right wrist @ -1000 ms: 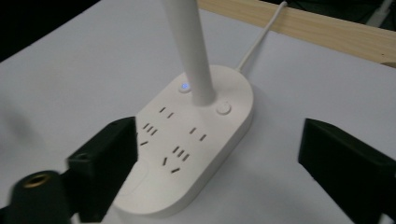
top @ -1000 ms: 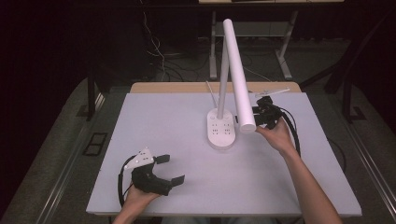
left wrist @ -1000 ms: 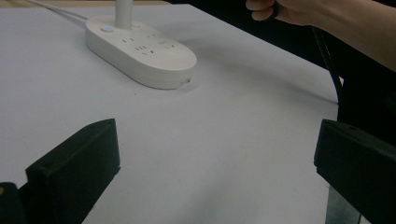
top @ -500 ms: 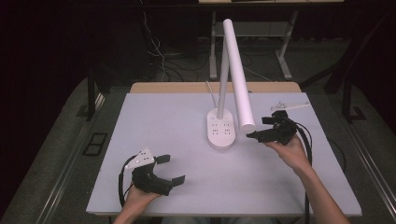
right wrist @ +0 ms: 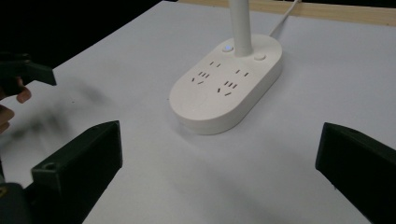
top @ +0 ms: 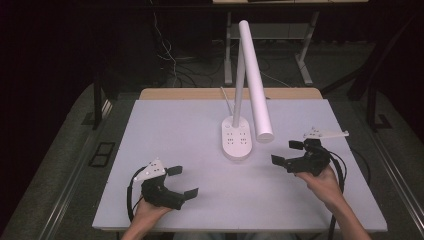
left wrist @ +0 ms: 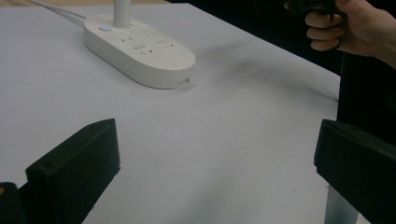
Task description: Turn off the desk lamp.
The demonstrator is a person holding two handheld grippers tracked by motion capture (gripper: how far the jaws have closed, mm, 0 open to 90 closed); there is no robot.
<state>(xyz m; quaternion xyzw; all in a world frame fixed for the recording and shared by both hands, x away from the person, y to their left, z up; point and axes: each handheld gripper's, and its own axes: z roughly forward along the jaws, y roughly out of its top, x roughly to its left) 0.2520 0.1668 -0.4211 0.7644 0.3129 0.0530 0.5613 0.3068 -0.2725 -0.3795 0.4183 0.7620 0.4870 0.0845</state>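
Both grippers, left gripper point(top: 182, 181) and right gripper point(top: 287, 152), gape empty (lamp point(top: 237, 142) between).

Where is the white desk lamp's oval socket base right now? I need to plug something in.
In the high view the white oval socket base stands on the table's middle, slightly right, nearer the right gripper than the left gripper.

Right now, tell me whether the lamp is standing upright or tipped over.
Upright. The lamp's base sits flat on the table, its stem rises from it, and the head slopes down without touching anything.
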